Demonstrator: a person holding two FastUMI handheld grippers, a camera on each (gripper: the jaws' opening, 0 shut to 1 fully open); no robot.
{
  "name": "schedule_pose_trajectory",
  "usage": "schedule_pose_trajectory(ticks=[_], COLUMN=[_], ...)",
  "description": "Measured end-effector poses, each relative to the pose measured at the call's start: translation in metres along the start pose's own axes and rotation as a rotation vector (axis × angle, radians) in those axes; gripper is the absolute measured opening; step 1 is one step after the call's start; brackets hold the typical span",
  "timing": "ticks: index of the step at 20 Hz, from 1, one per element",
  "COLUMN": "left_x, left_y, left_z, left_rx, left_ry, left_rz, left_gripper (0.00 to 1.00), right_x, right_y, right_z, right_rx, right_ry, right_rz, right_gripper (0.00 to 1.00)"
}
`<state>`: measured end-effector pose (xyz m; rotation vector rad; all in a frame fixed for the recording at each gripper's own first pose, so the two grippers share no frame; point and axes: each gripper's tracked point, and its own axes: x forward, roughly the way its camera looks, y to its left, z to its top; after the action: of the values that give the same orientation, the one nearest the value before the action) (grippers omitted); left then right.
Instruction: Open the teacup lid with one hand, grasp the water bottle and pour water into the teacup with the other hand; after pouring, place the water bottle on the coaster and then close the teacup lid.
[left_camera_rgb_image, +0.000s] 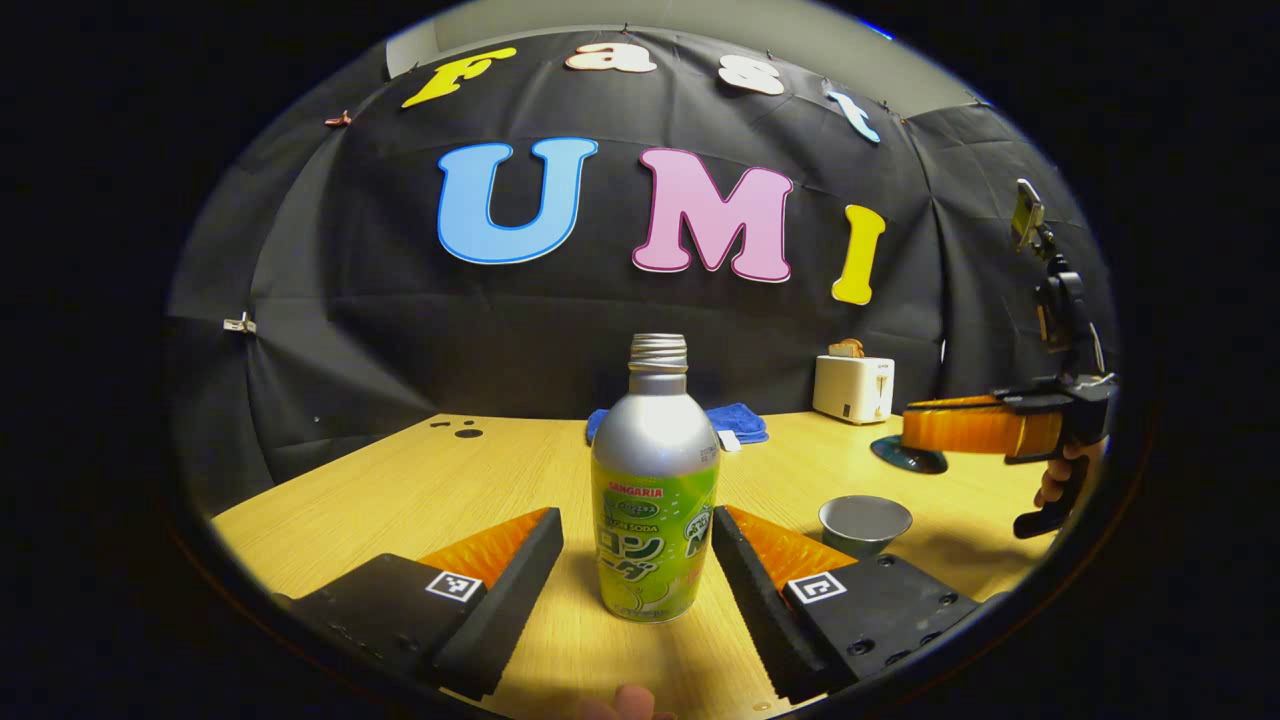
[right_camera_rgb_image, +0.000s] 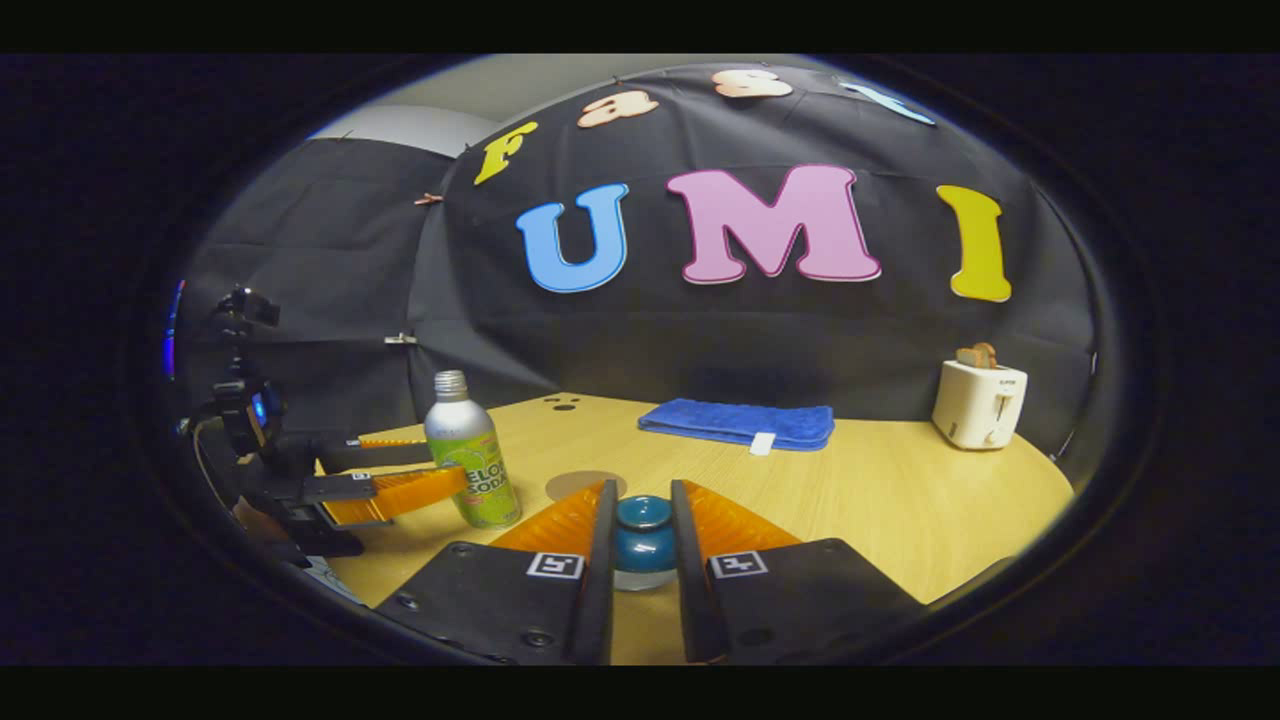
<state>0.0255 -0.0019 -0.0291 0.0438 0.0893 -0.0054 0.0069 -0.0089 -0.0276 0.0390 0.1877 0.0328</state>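
Note:
A capless silver and green water bottle (left_camera_rgb_image: 654, 480) stands upright on the wooden table (left_camera_rgb_image: 420, 490), and it shows again in the right gripper view (right_camera_rgb_image: 470, 460). My left gripper (left_camera_rgb_image: 635, 520) is open, one finger on each side of the bottle's lower body. The grey teacup (left_camera_rgb_image: 865, 522) sits uncovered to the right of the bottle. My right gripper (right_camera_rgb_image: 642, 490) is shut on the teal knob of the teacup lid (right_camera_rgb_image: 643, 538). In the left gripper view that right gripper (left_camera_rgb_image: 915, 425) hovers beyond the cup with the dark lid (left_camera_rgb_image: 908, 456) under its fingertips.
A round grey coaster (right_camera_rgb_image: 585, 484) lies on the table right of the bottle. A folded blue cloth (right_camera_rgb_image: 738, 422) lies at the back, and a white toaster (right_camera_rgb_image: 978, 402) with bread stands at the back right. A hand (left_camera_rgb_image: 1060, 482) grips the right gripper's handle.

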Motion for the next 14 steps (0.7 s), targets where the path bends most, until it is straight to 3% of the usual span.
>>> schedule_pose_trajectory(ticks=[9, 11, 14], left_x=[0.029, 0.032, 0.031], left_y=[-0.008, -0.009, -0.008], left_z=[0.005, 0.004, 0.005], left_rx=[0.035, 0.034, 0.069], left_ry=[-0.021, -0.022, -0.028], left_rz=[-0.009, -0.008, 0.003], left_gripper=[0.95, 0.86, 0.82], right_x=[-0.017, -0.02, -0.025], right_y=[-0.031, -0.037, -0.046], right_z=[0.011, 0.013, 0.015], right_rx=[0.027, 0.032, 0.035], right_ry=[-0.028, -0.035, -0.041], right_rz=[-0.043, -0.055, -0.074], right_gripper=[0.31, 0.31, 0.31])
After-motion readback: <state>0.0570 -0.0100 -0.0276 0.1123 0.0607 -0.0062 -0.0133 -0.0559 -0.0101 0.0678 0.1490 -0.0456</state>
